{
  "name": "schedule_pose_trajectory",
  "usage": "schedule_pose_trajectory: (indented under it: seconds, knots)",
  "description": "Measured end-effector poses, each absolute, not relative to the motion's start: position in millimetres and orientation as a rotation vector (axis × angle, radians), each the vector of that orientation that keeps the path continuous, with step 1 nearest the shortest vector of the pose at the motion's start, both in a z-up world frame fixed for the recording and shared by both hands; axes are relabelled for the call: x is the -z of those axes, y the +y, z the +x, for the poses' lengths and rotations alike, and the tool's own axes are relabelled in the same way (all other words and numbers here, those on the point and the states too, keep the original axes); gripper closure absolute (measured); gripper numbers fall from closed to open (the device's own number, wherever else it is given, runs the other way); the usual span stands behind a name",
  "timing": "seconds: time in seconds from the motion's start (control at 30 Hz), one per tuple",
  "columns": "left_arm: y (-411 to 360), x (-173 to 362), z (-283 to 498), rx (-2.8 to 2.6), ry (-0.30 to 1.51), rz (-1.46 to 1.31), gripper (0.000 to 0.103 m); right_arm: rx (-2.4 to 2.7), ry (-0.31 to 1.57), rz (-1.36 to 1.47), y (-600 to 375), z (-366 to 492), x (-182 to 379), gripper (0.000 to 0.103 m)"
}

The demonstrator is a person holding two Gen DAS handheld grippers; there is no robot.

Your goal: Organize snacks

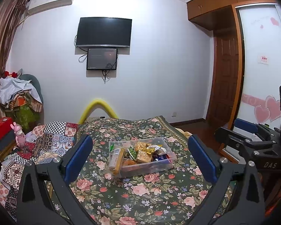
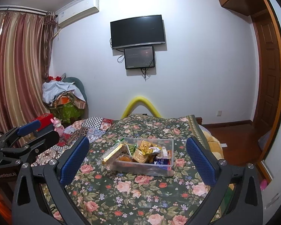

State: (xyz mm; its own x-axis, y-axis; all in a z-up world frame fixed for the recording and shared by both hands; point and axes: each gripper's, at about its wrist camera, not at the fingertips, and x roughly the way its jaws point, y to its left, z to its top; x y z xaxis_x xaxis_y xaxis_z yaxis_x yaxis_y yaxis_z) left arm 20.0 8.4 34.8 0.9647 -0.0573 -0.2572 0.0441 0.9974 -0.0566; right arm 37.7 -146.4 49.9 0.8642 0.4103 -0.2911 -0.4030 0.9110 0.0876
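Evidently near the end of tidying, or just short of it. Far left: a patchwork quilt [image 1: 52,140] bunched along the bed's edge, well apart from the work and so of no concern. Next, the left claw [image 1: 140,157], released, blue pads spread wide with nothing between them, held back from the snacks and level with them. Probably parked there to keep a clear look at the load rather than to grip.

Centre, on the floral bedspread [image 1: 144,193]: a clear plastic tub [image 1: 166,146], set on the flatter stretch of the bed, likely because the humped bedding beyond would tip it. Inside, packed close: a green pea packet [image 1: 132,152], several orange cracker packs [image 1: 144,156], a blue-and-white wrapper [image 1: 162,157] low at the near right corner. Leaning over the tub's left wall, half in and half out: a long yellow biscuit pack [image 1: 116,158], too long to lie flat among the rest, so propped on the rim with its lower end down by the bedspread. Cannot tell whether that end touches the cloth.

Right: the right claw [image 2: 138,156], likewise released and empty, also facing the tub from short of it. Seen from there, the biscuit pack slants up over the near left corner. Best guess at what remains: seating that pack fully inside, with some risk of the soft bed letting the tub slide when nudged.
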Motion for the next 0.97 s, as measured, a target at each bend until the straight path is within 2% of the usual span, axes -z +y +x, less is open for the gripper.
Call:
schedule_pose_trajectory:
  seconds: [0.97]
  knots:
    - [6.5,-29.7,27.9,0.101,0.282,-0.067,0.000,-0.415,0.307,0.042,-149.1,34.9,-54.0,0.000]
